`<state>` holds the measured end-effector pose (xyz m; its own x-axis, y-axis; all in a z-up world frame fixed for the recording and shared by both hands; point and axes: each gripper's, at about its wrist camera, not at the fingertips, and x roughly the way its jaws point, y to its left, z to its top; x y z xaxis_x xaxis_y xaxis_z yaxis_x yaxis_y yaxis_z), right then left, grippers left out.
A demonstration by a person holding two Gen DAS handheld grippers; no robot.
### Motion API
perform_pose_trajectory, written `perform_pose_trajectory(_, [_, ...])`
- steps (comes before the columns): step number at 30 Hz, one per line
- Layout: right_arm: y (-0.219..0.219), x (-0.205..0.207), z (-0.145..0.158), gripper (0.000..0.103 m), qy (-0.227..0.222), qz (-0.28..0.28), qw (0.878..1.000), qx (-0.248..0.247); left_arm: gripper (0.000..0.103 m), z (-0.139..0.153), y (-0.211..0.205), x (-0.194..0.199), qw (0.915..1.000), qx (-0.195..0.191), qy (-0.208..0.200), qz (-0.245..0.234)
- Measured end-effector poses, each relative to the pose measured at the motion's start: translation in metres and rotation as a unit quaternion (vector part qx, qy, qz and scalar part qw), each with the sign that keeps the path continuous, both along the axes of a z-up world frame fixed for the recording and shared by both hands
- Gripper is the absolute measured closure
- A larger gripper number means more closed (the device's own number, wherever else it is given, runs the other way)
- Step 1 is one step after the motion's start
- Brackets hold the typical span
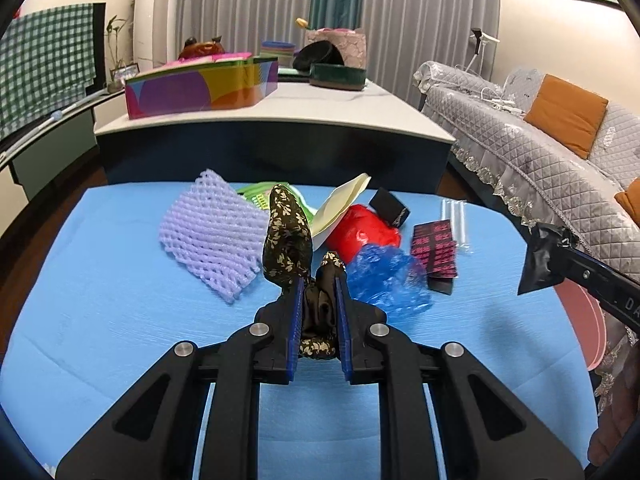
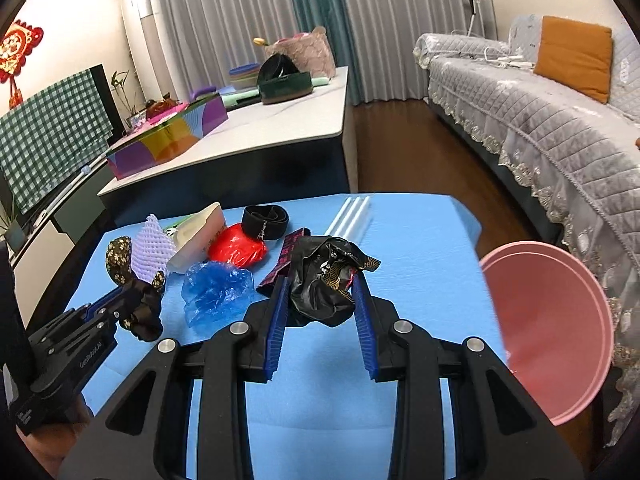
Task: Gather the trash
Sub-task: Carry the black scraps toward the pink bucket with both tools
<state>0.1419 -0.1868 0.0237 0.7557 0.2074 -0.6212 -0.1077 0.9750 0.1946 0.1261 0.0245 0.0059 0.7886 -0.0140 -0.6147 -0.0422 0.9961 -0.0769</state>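
Observation:
My left gripper [image 1: 318, 284] is shut on a dark floral cloth scrunchie [image 1: 288, 236], held above the blue table [image 1: 100, 300]; the gripper and scrunchie also show in the right wrist view [image 2: 138, 300]. My right gripper [image 2: 320, 284] is shut on a crumpled black wrapper [image 2: 324, 280], which shows at the right of the left wrist view [image 1: 540, 260]. On the table lie a purple foam net [image 1: 212, 236], a red bag [image 1: 364, 232], a blue plastic bag [image 1: 384, 276], a cream paper box [image 1: 340, 204] and a dark pink-patterned wrapper [image 1: 434, 252].
A pink bin [image 2: 552, 332] stands off the table's right edge. A black band [image 2: 266, 220] and white straws [image 2: 352, 212] lie at the table's far side. A white counter [image 2: 280, 120] with boxes stands behind; a grey sofa [image 2: 540, 120] is to the right.

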Motion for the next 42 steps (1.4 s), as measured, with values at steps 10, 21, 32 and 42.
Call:
perform_pose_trajectory(10, [-0.022, -0.031, 0.025, 0.070, -0.026, -0.018, 0.999, -0.002, 0.087, 0.020, -0.013, -0.020, 0.9993, 0.000, -0.029, -0.024])
perform_pose_trajectory(21, [-0.043, -0.055, 0.053, 0.070, -0.045, -0.027, 0.998, -0.016, 0.087, 0.032, -0.024, -0.030, 0.9980, 0.000, -0.045, -0.044])
perform_pose_trajectory(32, [-0.063, -0.061, 0.067, 0.070, -0.063, -0.036, 0.997, -0.037, 0.087, 0.038, -0.042, -0.036, 0.9960, 0.003, -0.057, -0.069])
perform_pose_trajectory(42, [-0.102, -0.066, 0.039, 0.070, -0.049, -0.084, 0.995, 0.006, 0.087, 0.034, -0.064, -0.035, 0.9938, 0.011, -0.057, -0.095])
